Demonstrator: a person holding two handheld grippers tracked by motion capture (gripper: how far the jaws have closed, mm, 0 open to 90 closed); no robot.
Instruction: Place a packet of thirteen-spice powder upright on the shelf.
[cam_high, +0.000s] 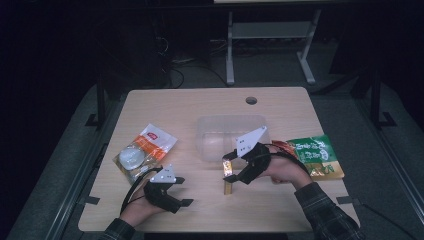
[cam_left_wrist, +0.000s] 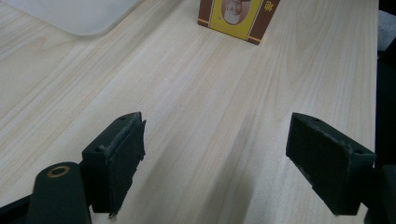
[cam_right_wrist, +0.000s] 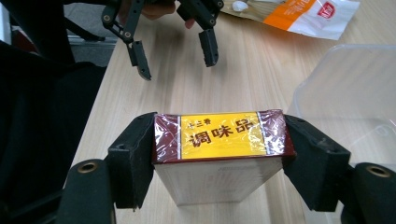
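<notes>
- The seasoning box (cam_right_wrist: 219, 154) stands upright near the middle of the worktop's (cam_high: 200, 102) front half, just before the clear plastic container (cam_high: 220, 131), clamped between the right claw's (cam_high: 231, 169) two pads.
- Risk: the pads catch only the box's upper ends over slick film wrap; a tilt or a loose squeeze could let it slip or topple short of the container.
- The left claw (cam_high: 184, 191) rests released near the front-left corner, well apart from the box.

Clear tub (cam_high: 227, 136), two snack bags (cam_high: 145, 150) (cam_high: 312, 155)
</notes>
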